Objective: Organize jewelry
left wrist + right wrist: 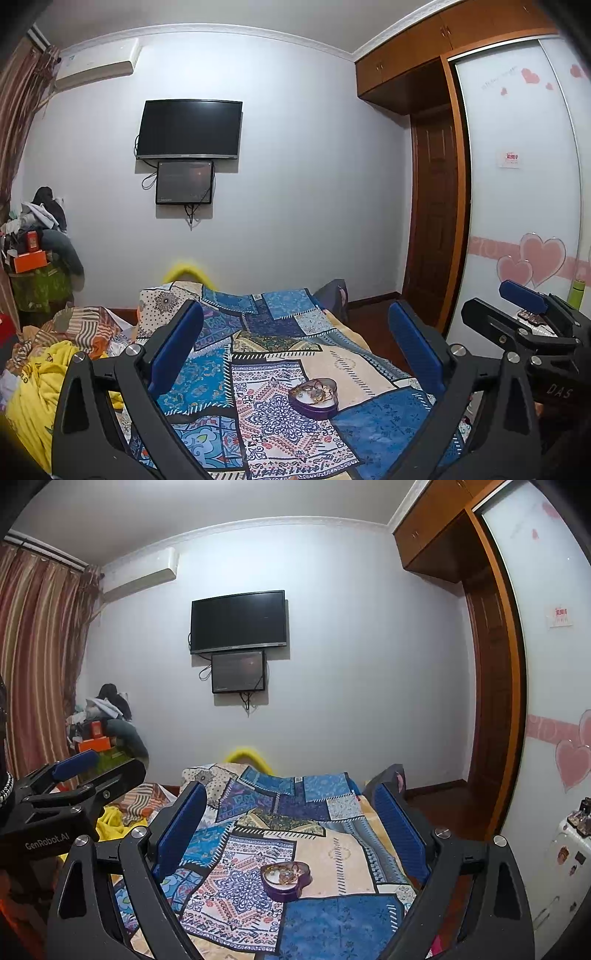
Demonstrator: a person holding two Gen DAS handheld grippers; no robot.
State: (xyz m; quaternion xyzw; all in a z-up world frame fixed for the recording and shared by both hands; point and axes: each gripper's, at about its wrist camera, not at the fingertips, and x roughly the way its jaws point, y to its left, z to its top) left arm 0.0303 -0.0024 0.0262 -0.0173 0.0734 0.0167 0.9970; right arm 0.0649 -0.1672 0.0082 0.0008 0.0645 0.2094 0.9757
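Purple and shaped like a heart, the jewelry box (314, 398) sits open on the patchwork blanket (258, 369) on the bed. Gold chains and rings (284, 874) lie in a tangle inside it. The left gripper (295, 350) hangs above the bed with its blue fingers (177, 347) spread wide apart, holding nothing. The right gripper (291, 834) is beside it, also wide open and holding nothing. The box shows between each pair of fingers, well apart from them. A black TV (189, 129) hangs on the white wall.
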